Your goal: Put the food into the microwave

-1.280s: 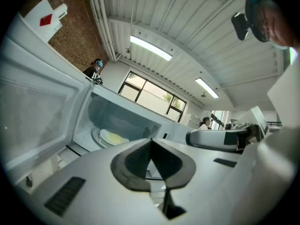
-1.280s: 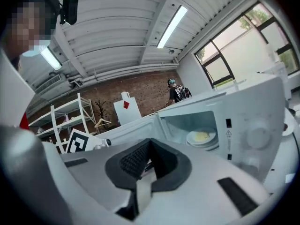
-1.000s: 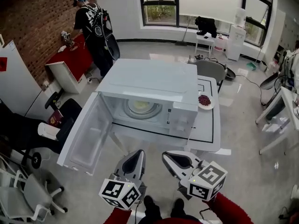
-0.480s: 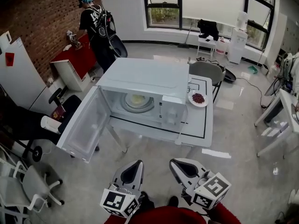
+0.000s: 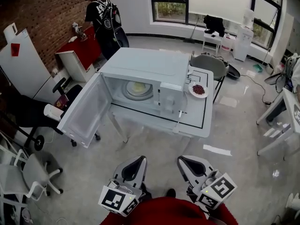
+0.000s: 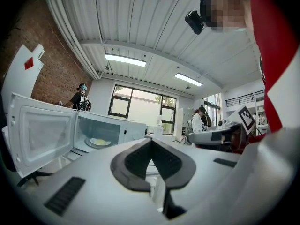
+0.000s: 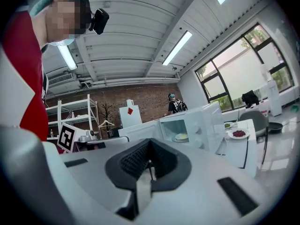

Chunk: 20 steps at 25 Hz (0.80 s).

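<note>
White dominates the middle of the head view, where everything now sits farther off and higher in the frame than a second ago: the person wearing the camera has backed away from the surface (image 5: 197, 118). From left to right, the open door (image 5: 86, 111) has drawn in from the lower-left corner, the microwave (image 5: 145, 69) has shrunk toward the top, and the plate of food (image 5: 198, 89) has slid up with it, keeping its spot on the surface just beside the microwave's right side, outside the cavity. The left gripper (image 5: 140, 160) and the right gripper (image 5: 182, 160) hang low in the frame, well apart from the surface, with more bare floor (image 5: 154, 149) ahead of them than before. Each gripper has its jaws pressed together on nothing, as each gripper view shows. By count: one person in black (image 5: 104, 22) at the brick wall (image 5: 42, 13), one microwave with one door swung left, one pale dish (image 5: 137, 89) inside the cavity, one plate of food, two grippers. The food is dark red, perhaps berries or beans; it is too small to tell.
</note>
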### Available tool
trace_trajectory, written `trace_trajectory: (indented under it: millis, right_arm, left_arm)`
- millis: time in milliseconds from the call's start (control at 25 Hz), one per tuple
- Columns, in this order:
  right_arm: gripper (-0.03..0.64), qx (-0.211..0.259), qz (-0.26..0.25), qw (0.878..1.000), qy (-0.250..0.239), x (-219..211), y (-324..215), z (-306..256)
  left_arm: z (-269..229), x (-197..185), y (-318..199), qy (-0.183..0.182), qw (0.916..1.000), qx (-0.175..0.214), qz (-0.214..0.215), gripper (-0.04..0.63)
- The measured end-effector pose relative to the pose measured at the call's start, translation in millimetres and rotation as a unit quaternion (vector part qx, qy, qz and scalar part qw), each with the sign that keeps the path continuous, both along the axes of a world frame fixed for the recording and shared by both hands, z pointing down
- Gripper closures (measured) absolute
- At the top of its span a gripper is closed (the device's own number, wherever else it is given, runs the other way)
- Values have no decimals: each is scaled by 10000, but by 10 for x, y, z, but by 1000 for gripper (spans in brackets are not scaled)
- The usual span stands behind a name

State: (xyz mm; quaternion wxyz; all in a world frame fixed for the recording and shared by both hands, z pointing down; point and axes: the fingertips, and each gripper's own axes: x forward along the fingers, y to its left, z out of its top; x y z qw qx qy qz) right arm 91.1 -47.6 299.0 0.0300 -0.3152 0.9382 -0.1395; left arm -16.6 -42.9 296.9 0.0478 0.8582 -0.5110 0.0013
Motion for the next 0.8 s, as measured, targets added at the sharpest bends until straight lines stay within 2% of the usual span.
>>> trace_trajectory:
  millis: [160,440,560,800]
  right_arm:
    - [603,134,45,9998,122,93,31,-17]
    - [603,388,15,9985,384,163,98,9]
    - [603,575,8,9979,308,209,135,12]
    - [603,598,66,9977,310,294,140,47]
  left_arm:
    - [-68,87,73,-12,9999,102,42,588]
    - [-14,163,142,125,9999,-18,-48,588]
    - [13,223,173,139,9999,-56,-14,588]
    - [14,277,185,85,10000,44,-1,588]
